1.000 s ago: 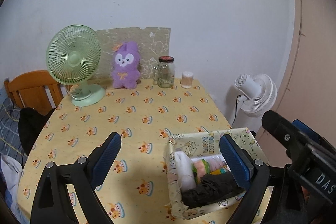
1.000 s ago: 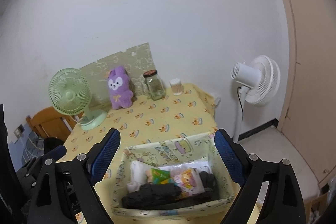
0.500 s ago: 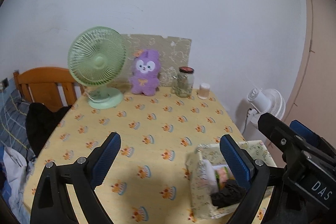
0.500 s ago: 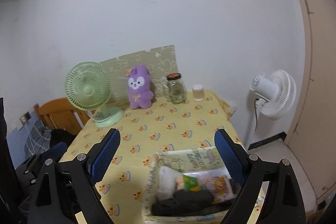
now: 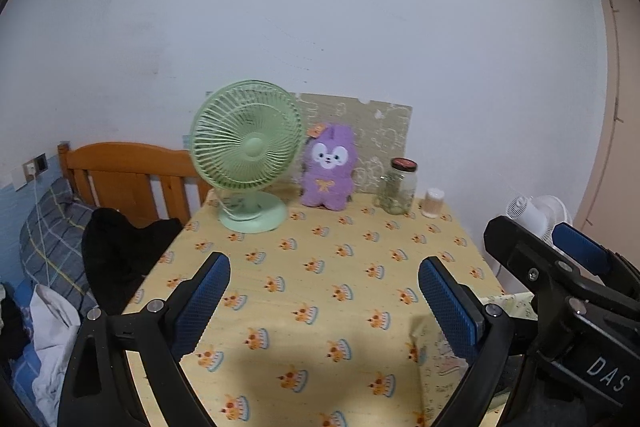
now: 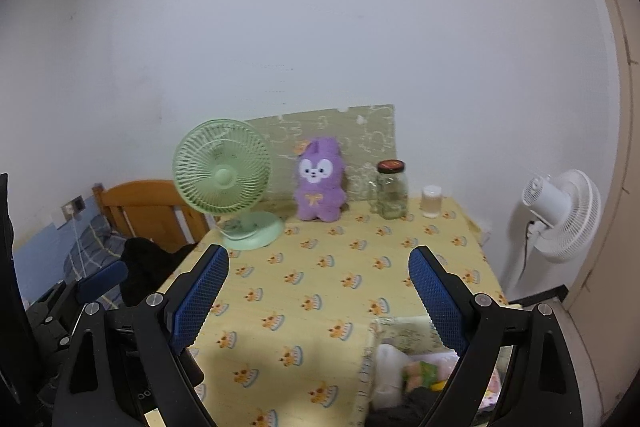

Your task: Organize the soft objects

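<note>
Hovering above the near edge of the table (image 6: 304,267) with its yellow patterned cloth, the left gripper (image 5: 324,303) and the right gripper (image 6: 318,297) both have their blue-padded jaws spread wide with nothing between them. A patterned storage box (image 6: 374,355) sits at the table's near right corner, holding a white bundle, a dark cloth and colourful soft items. Far back by the wall, a purple plush toy (image 6: 319,187) stands upright between a green desk fan (image 6: 224,183) and a glass jar (image 6: 393,191).
</note>
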Motion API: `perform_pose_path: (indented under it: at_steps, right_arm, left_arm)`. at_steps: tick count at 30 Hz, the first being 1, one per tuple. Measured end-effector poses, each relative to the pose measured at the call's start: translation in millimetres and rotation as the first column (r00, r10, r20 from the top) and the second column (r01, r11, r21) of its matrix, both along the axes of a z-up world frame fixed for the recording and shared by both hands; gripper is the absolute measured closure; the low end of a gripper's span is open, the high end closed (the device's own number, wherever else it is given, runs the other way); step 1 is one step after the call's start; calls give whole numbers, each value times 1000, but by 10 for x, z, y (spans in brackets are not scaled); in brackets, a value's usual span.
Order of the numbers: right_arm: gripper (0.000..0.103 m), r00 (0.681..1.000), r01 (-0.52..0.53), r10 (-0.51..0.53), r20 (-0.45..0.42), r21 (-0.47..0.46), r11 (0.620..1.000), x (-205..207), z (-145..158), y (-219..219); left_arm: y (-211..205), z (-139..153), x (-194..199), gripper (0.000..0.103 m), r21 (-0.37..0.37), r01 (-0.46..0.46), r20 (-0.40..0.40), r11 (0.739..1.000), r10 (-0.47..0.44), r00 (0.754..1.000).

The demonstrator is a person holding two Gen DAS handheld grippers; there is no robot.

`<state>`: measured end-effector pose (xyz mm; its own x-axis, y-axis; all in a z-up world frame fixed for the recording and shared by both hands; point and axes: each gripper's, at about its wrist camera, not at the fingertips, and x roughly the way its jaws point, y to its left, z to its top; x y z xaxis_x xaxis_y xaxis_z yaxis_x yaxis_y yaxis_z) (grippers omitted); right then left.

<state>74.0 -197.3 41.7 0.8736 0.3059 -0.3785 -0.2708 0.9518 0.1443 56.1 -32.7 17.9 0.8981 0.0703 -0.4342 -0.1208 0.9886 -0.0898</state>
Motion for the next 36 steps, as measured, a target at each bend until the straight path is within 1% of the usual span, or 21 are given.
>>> perform_pose_path:
  at_steps: [4,10,15,20,28,36]
  right_arm:
    - [10,1000,-23,23,9,-3,1000,-4,25,126]
    - [10,999,-36,36,28,-11,999,-45,72,232]
    - [10,998,-33,34,50,-21,999,-112,119,230]
    - [10,998,-39,41,58,-35,999,-145,135,233]
    - [9,997,-37,39,72,-35,999,-194,172,210]
    - [9,997,-24,25,80,-14,1000,-226,204,149]
  left_arm:
    - [116,12,-35,7,-9,-15,8,1000,15,1000]
    - [169,27,-70,6,-13,-25,27,1000,25,999]
    - [186,39,-109,3,-28,-29,39,999,30,999]
    - [193,48,-129,3,-27,-36,40,999,37,999]
    - [225,67,-178,0,-23,-42,58,999,43,997]
    - [246,67,-178,0,-19,-43,59,999,44,997]
